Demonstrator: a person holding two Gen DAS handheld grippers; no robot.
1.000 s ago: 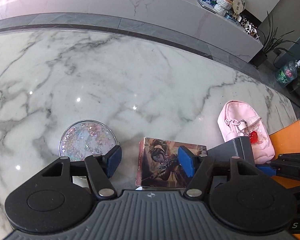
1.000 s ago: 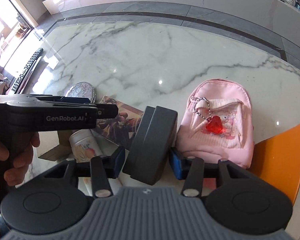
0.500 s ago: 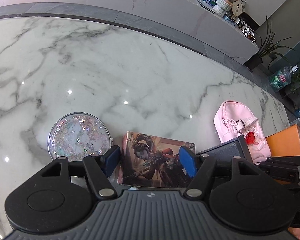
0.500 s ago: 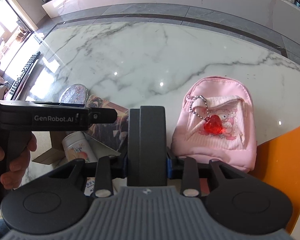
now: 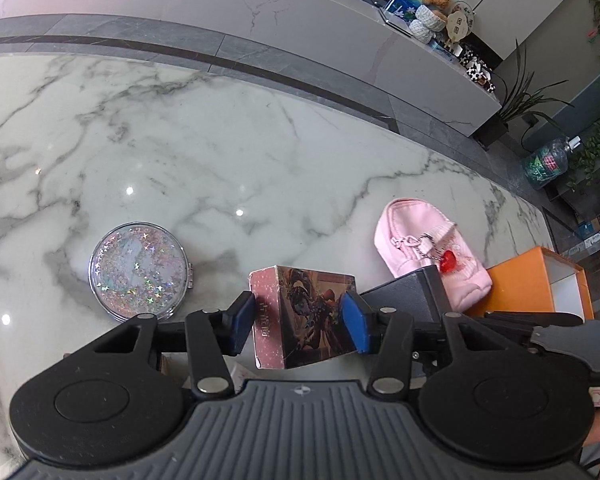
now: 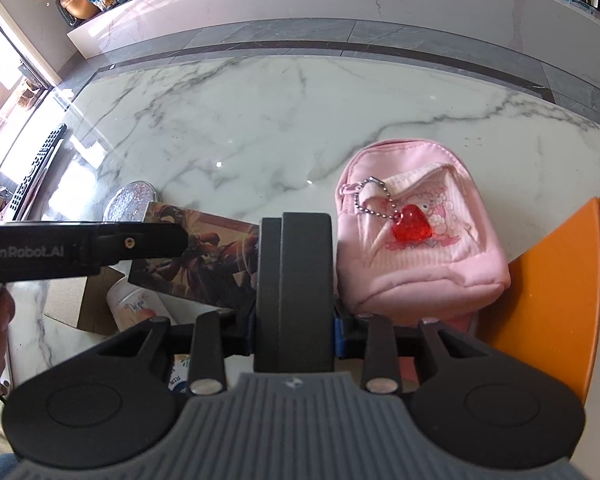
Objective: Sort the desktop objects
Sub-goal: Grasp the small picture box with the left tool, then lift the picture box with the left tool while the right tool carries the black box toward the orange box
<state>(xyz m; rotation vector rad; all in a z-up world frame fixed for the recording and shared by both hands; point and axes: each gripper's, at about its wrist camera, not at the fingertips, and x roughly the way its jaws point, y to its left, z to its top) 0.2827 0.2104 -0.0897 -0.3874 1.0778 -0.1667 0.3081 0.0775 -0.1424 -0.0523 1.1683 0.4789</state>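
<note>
Claws both loaded: left claw (image 5: 298,322) closing on picture box (image 5: 306,316) (tilted), right claw (image 6: 296,330) pinching dark case (image 6: 296,280).

The tabletop (image 5: 260,152) is polished marble, glossy with light spots. The pouch (image 6: 420,240) is soft pink cloth with a metal bead chain and a clear red plastic heart (image 6: 411,227). The compact (image 5: 138,274) has glitter under a shiny lid. The case (image 6: 296,292) is matt dark grey. The box (image 5: 304,316) is printed cardboard.
</note>
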